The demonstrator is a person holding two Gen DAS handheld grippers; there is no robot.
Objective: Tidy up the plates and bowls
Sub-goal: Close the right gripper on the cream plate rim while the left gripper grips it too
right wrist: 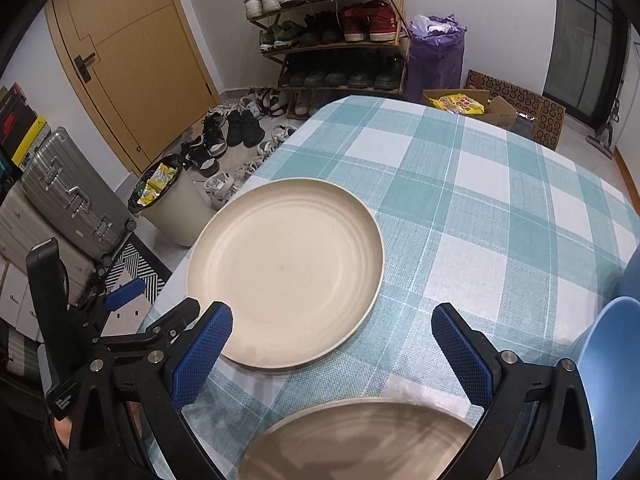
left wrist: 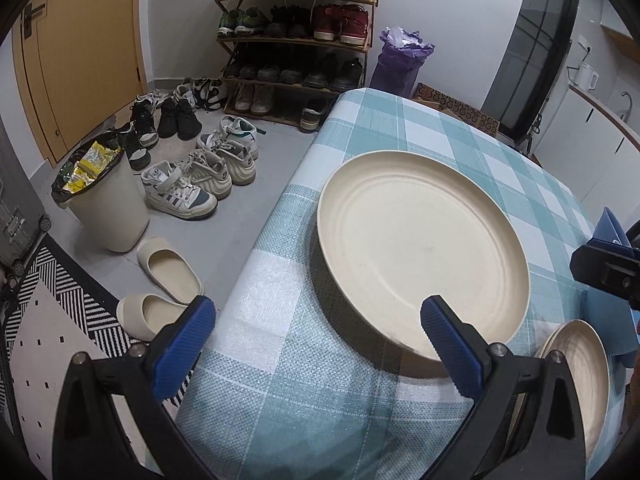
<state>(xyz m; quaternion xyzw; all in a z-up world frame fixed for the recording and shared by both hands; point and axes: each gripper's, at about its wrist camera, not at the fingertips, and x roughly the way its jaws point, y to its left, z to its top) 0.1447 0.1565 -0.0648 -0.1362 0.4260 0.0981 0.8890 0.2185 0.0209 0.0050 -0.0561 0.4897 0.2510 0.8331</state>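
Table: we see a teal-and-white checked cloth (right wrist: 460, 200) covering the surface.
Large plate: cream plate (left wrist: 420, 248) lies flat near the table's left edge, upright, nothing in it.
Second plate: a smaller cream plate (right wrist: 360, 440) lies at the near edge, just beside the large plate but apart from it; it is blurred in the right view.
Left gripper: left gripper (left wrist: 316, 344) has its jaws spread wide and holds nothing; its right finger overlaps the large plate's near rim in view, and we cannot tell whether it touches.
Right gripper: right gripper (right wrist: 332, 352) has its jaws spread wide and holds nothing; it sits over the second plate, with the large plate ahead.
Floor left of table: bin (left wrist: 108, 208), shoes (left wrist: 180, 192), shoe rack (left wrist: 296, 40).
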